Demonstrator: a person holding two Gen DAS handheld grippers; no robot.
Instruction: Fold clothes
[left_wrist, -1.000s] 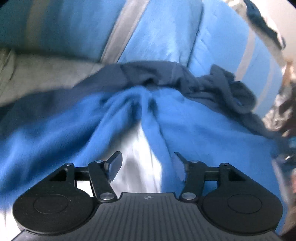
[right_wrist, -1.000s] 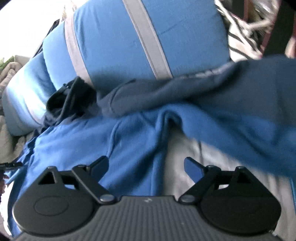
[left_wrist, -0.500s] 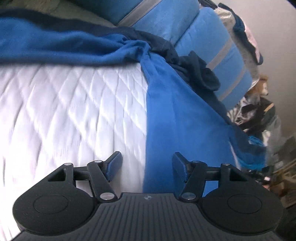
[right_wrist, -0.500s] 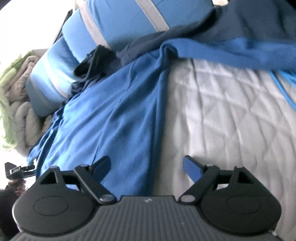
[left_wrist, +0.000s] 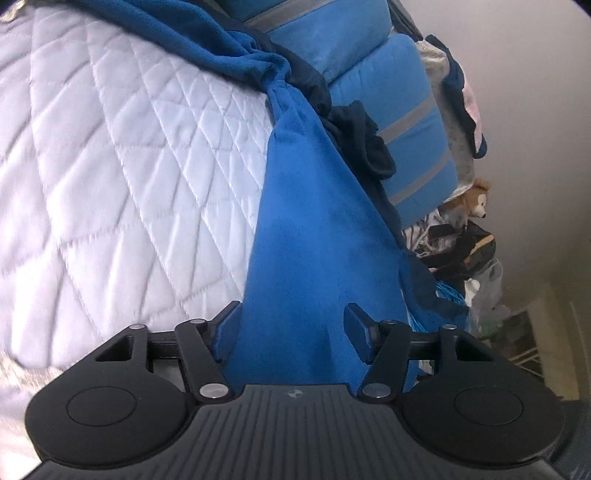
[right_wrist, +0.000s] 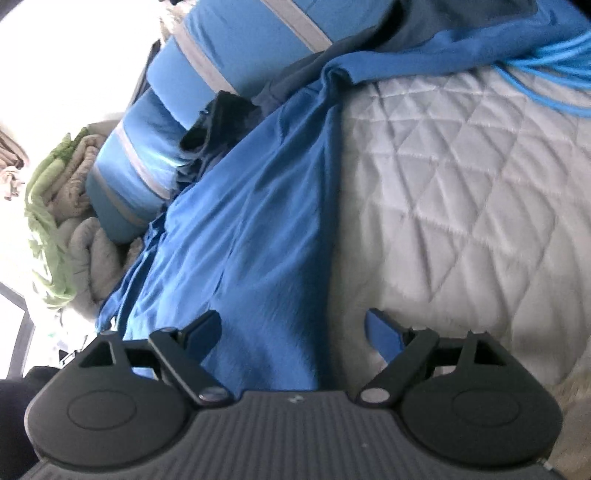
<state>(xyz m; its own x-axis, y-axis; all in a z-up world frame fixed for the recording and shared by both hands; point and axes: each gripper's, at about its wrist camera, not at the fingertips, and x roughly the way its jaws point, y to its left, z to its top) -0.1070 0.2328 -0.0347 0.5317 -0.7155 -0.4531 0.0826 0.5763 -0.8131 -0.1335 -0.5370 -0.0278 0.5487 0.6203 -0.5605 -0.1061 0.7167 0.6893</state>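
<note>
A bright blue garment (left_wrist: 314, 229) with a dark navy part (left_wrist: 354, 122) lies stretched over the white quilted bed cover (left_wrist: 110, 177). One long blue panel runs from a bunched point near the pillows down into my left gripper (left_wrist: 291, 326). Its jaws are closing with the cloth between them, and the pads are not pressing on it. In the right wrist view another panel of the blue garment (right_wrist: 251, 229) reaches down between the fingers of my right gripper (right_wrist: 293, 330). Those jaws stand wide and are closing slightly, with the cloth nearer the left finger (right_wrist: 207, 326).
Blue pillows with grey stripes (left_wrist: 410, 122) (right_wrist: 221, 48) are stacked behind the garment. A stuffed toy (left_wrist: 472, 203) and piled clutter (left_wrist: 458, 251) sit at the bed's right side. Green and beige blankets (right_wrist: 62, 206) lie left. A light blue cord (right_wrist: 546, 74) crosses the quilt (right_wrist: 461, 184).
Both grippers have drawn back from the pillows along the bed, stretching the blue garment out flat. Much more white quilt shows. The left jaws have narrowed a little around the cloth.
</note>
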